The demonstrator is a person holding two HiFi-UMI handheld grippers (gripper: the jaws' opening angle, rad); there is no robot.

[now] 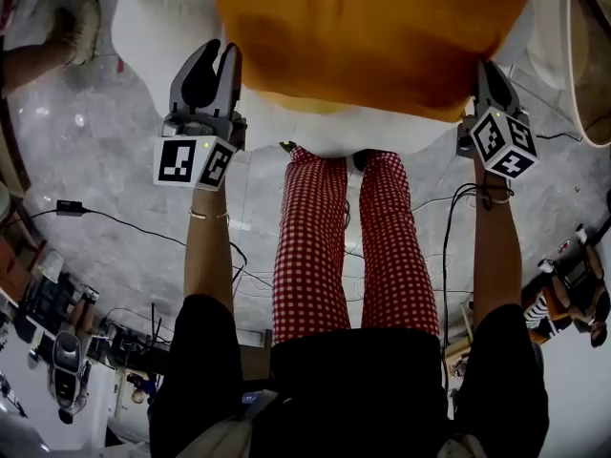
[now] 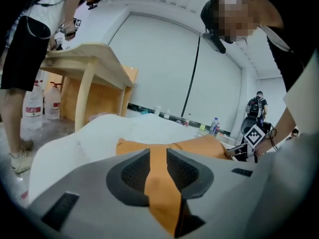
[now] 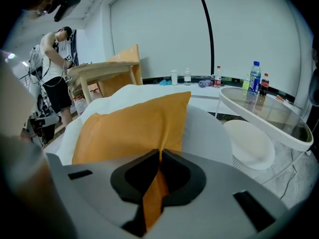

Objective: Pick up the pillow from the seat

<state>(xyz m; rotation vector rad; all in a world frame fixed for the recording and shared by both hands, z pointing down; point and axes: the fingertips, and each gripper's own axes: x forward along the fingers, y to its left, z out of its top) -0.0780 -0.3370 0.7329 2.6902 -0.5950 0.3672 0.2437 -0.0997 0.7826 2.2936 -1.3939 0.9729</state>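
Pillow (image 1: 372, 36) between left tongs (image 1: 218, 53) and right tongs (image 1: 493, 72), arms (image 1: 208, 256) outstretched

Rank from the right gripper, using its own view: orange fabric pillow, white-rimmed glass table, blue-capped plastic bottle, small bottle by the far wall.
1. Orange fabric pillow, pinched between the fingers.
2. White-rimmed glass table, to the right.
3. Blue-capped plastic bottle, standing on that table's far side.
4. Small bottle by the far wall, centre back.

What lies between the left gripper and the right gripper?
The orange pillow fills that stretch, its near edge running from the left gripper to the right gripper, with the white seat under it. The head view shows this.
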